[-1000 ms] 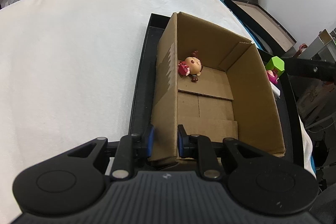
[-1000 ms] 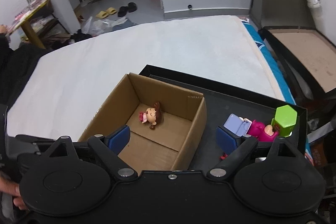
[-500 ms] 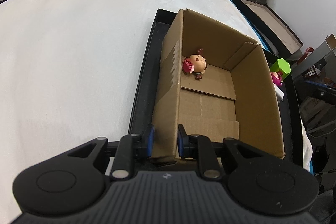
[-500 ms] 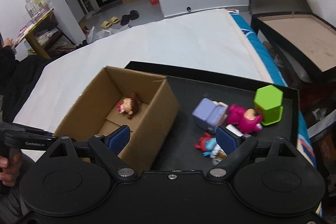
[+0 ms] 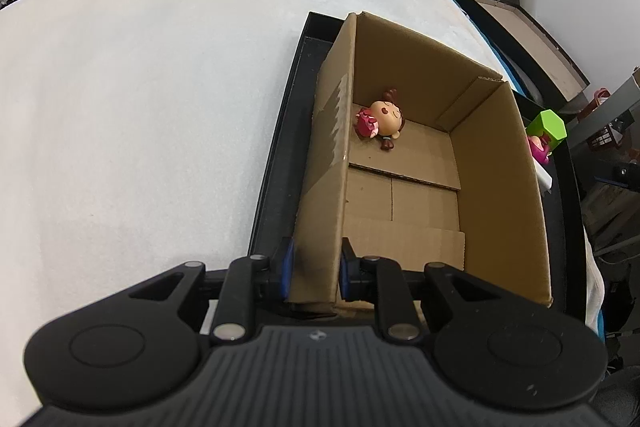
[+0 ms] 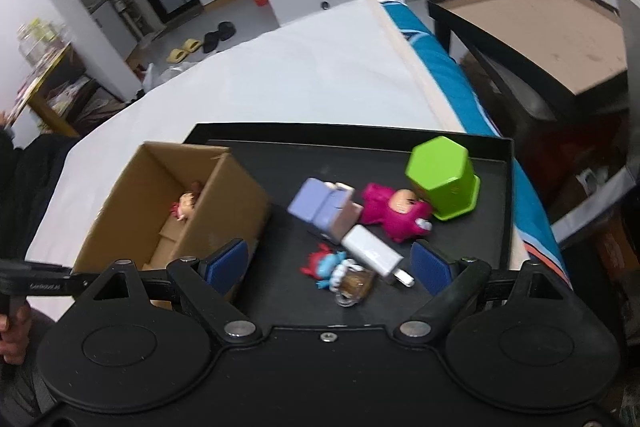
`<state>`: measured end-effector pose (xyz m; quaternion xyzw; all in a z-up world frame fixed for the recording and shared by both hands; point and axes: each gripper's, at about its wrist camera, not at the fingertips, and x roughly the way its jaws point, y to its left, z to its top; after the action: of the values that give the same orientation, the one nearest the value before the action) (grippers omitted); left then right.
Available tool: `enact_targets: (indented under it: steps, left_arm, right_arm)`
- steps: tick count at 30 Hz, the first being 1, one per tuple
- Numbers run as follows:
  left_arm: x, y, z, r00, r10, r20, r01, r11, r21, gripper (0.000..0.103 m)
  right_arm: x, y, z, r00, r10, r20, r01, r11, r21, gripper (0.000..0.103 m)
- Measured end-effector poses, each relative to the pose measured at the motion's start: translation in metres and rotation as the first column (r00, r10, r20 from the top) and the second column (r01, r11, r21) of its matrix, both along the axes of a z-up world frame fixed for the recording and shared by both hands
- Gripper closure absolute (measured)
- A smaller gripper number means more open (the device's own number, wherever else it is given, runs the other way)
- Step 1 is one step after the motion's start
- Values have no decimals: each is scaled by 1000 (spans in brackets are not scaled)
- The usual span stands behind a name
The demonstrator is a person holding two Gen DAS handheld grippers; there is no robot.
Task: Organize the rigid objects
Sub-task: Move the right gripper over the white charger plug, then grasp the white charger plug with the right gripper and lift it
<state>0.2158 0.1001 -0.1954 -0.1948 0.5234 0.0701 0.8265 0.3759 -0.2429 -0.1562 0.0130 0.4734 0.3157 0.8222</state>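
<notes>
An open cardboard box [image 5: 500, 195] stands on a black tray [image 5: 280, 163]; a small doll [image 5: 380, 119] lies inside it. My left gripper [image 5: 314, 269] is shut on the box's near left wall. In the right wrist view the box [image 6: 236, 203] is at the left. Right of it on the tray [image 6: 492, 195] lie a lilac block toy [image 6: 320, 207], a magenta figure [image 6: 394, 211], a green hexagonal cup [image 6: 444, 175], a white charger [image 6: 374, 251], a blue-red figure [image 6: 326, 265] and a small glass [image 6: 352, 287]. My right gripper [image 6: 330, 265] is open above these.
The tray rests on a white cloth-covered table [image 5: 140, 107]. A black-framed side table [image 6: 540, 27] stands beyond the table's blue right edge. Shoes [image 6: 204, 41] and furniture lie on the floor far behind.
My right gripper has swung right, from over the box to over the loose toys on the tray, and closer to them. My left gripper keeps its hold on the box wall.
</notes>
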Motion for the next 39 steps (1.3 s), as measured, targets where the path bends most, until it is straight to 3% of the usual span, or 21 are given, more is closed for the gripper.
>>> enact_targets:
  steps: [7, 15, 19, 27, 29, 34, 39]
  left_arm:
    - [0, -1, 0, 1000, 0, -3, 0, 1000, 10, 83]
    - [-1, -3, 0, 1000, -3, 4, 3, 1000, 19, 83]
    - [-2, -2, 1, 1000, 4, 9, -4, 1000, 19, 83]
    - [-2, -4, 0, 1000, -3, 5, 3, 1000, 29, 83]
    - [-2, -2, 0, 1000, 2, 6, -3, 1000, 23, 83]
    - [-2, -4, 1, 1000, -4, 15, 4, 1000, 25, 83]
    - [-2, -3, 2, 1000, -3, 22, 3, 1000, 16, 83]
  right_arm:
    - [11, -12, -8, 997, -62, -43, 63, 998, 16, 16]
    - [33, -10, -36, 970, -178, -163, 182, 983, 10, 22]
    - [39, -4, -46, 967, -189, -172, 190, 982, -15, 29]
    - [38, 7, -56, 974, -149, -170, 142, 988, -55, 32]
    - [38, 12, -61, 977, -136, -165, 125, 990, -72, 41]
    - [35, 22, -69, 985, -118, -125, 102, 986, -130, 77]
    - [25, 21, -65, 990, -109, -85, 96, 985, -143, 80]
